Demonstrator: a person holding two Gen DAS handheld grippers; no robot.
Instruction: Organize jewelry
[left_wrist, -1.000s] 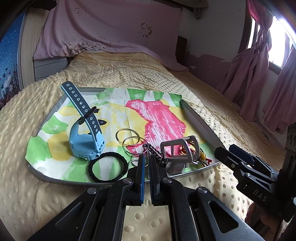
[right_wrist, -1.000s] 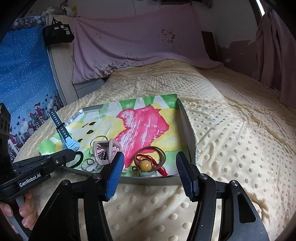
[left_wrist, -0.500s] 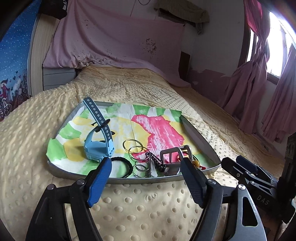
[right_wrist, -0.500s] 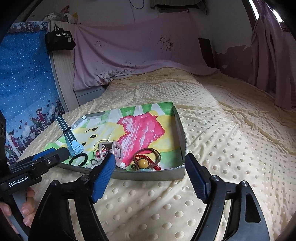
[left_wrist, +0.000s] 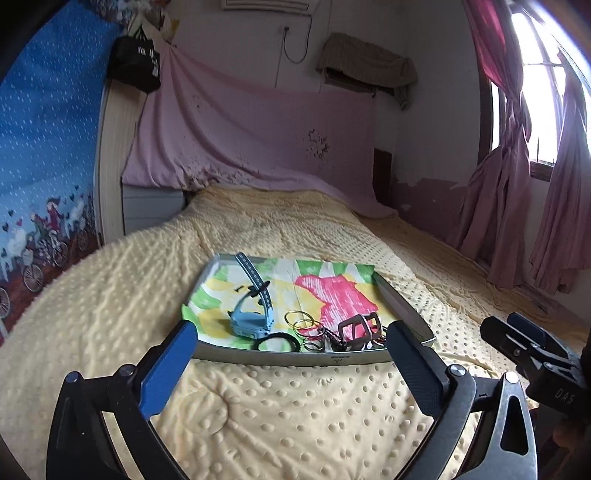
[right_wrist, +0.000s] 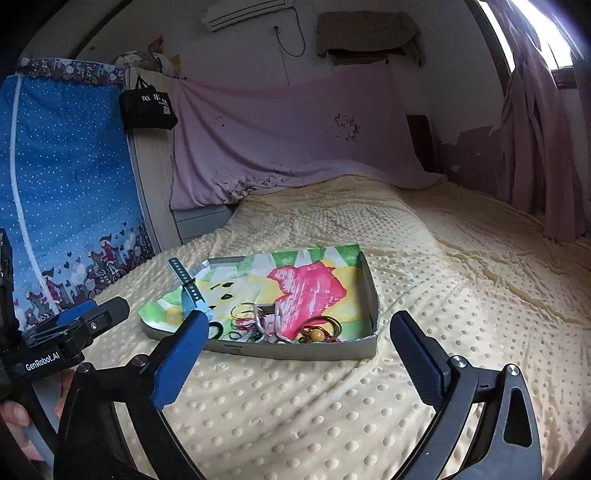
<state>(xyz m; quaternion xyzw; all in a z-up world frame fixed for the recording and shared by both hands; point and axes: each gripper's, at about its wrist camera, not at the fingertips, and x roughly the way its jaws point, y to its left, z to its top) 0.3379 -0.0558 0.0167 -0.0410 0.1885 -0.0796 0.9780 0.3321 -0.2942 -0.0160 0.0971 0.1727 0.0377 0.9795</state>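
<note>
Left wrist view: the left gripper (left_wrist: 291, 345) hangs above the yellow blanket (left_wrist: 295, 413), its blue-padded jaws spread wide and opening, with nothing between them. Just ahead of the fingertips sits the grey tray (left_wrist: 332, 359), lined with a green, yellow and pink paper (left_wrist: 332, 291). Inside, ahead and slightly left of the gripper, a blue watch (left_wrist: 251, 321) stands with its strap tilted up and away. Nearer the tray's front wall lies a black ring (left_wrist: 279, 341); beside it, toward the right, are gold bangles (left_wrist: 298, 318), a dark chain (left_wrist: 334, 339) and a brown buckle-like frame (left_wrist: 360, 328). The right gripper (left_wrist: 532, 354) shows at the right edge, well apart from the tray.

Right wrist view: the right gripper (right_wrist: 295, 339) also hangs over the blanket (right_wrist: 314, 406) with its jaws wide and opening, empty. The tray (right_wrist: 314, 350) lies just ahead, between the two fingers as seen from here. The watch (right_wrist: 188, 295) is ahead to the left, partly behind the left finger (right_wrist: 177, 362). The bangles (right_wrist: 243, 312) and the frame (right_wrist: 271, 319) sit ahead of centre, and a red cord with a yellow bead (right_wrist: 316, 334) lies against the tray's near wall. The left gripper (right_wrist: 85, 325) is at the far left, with the person's fingers (right_wrist: 14, 417) below it.
</note>
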